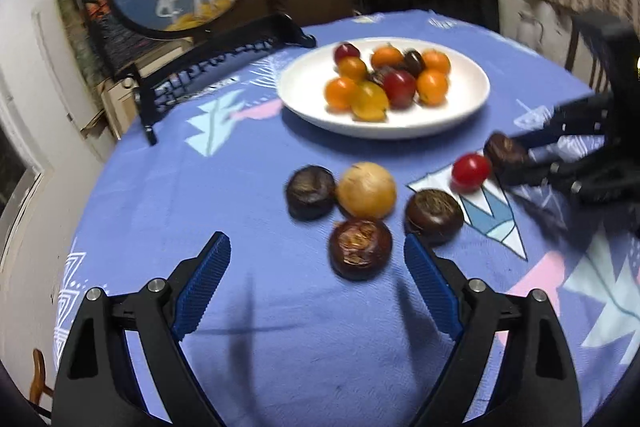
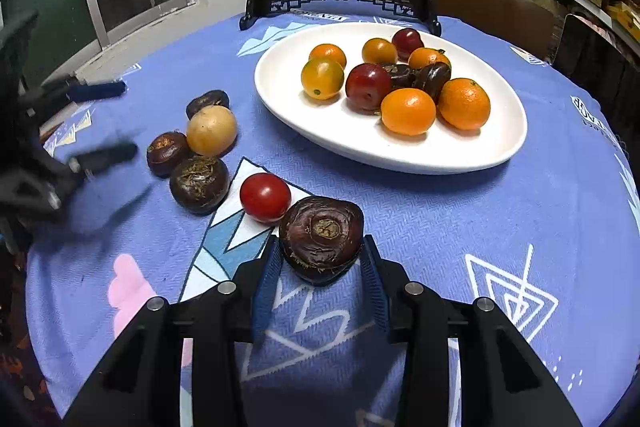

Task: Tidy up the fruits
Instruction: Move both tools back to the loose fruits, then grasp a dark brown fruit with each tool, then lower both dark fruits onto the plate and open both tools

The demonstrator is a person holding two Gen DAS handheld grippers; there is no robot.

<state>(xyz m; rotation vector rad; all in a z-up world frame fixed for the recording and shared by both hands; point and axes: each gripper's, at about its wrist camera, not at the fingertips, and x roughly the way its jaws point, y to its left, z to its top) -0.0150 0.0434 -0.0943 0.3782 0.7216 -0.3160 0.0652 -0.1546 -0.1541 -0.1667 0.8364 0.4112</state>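
The left gripper (image 1: 316,247) and the right gripper (image 2: 320,251) each show 2 glossy black angular fingers, ribbed blue pads (image 2: 266,287) and round silver screws (image 1: 157,284) at the joints.

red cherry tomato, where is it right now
The red cherry tomato lies on the blue tablecloth, outside the white plate, in the right wrist view just left of the dark water chestnut between the right gripper pads.
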